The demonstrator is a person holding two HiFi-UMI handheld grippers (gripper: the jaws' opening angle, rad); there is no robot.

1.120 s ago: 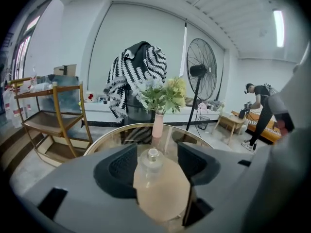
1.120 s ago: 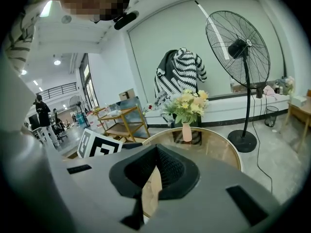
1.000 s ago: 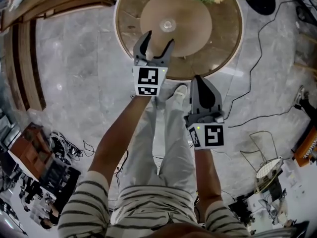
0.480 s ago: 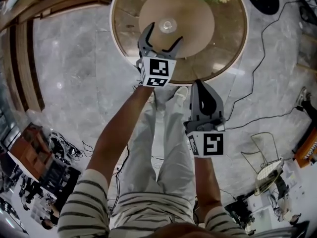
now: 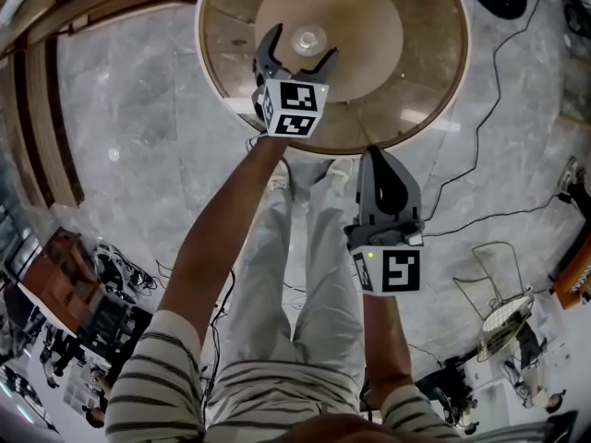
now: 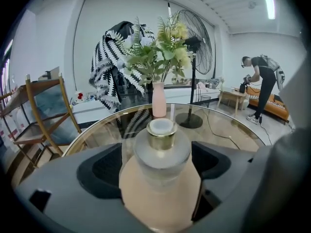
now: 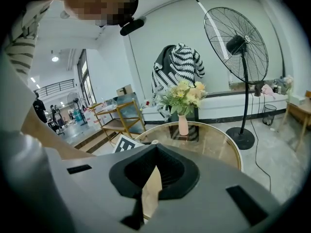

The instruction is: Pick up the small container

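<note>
Reviewer: container location?

Operator: small frosted-glass container with gold collar and white cap (image 6: 162, 152) stood upright on the round glass-topped table with gold rim (image 5: 420, 109). It was near the table's middle, above the tan disc (image 5: 365, 21) under the glass.

Reviewer: left gripper?

Operator: left gripper (image 5: 302, 44) was low over the table, reaching in from the person's side. Jaws were spread wide and opening. Container sat between the two dark pads (image 6: 99, 171), and neither pad pressed on it. Its base was on the table, not lifted.

Reviewer: right one?

Operator: right gripper (image 5: 381, 160) hung off the table, just outside the rim on the person's side, pointed toward the table. Jaws were pressed together at the tips with nothing pinched. A thin slit below the tips showed the table top through it.

Reviewer: anything else?

Operator: pink vase of green and yellow flowers (image 6: 159, 100) stood at the table's far edge, beyond the container. Past the table were a tall black pedestal fan (image 6: 194, 47) and a black-and-white striped garment (image 6: 109, 64). In the left gripper view a wooden shelf rack (image 6: 41, 115) stood off the table's left side. A person in dark clothes (image 6: 261, 84) was bent over, well away off its right side. Grey marble floor (image 5: 138, 127) lay around the table.
</note>
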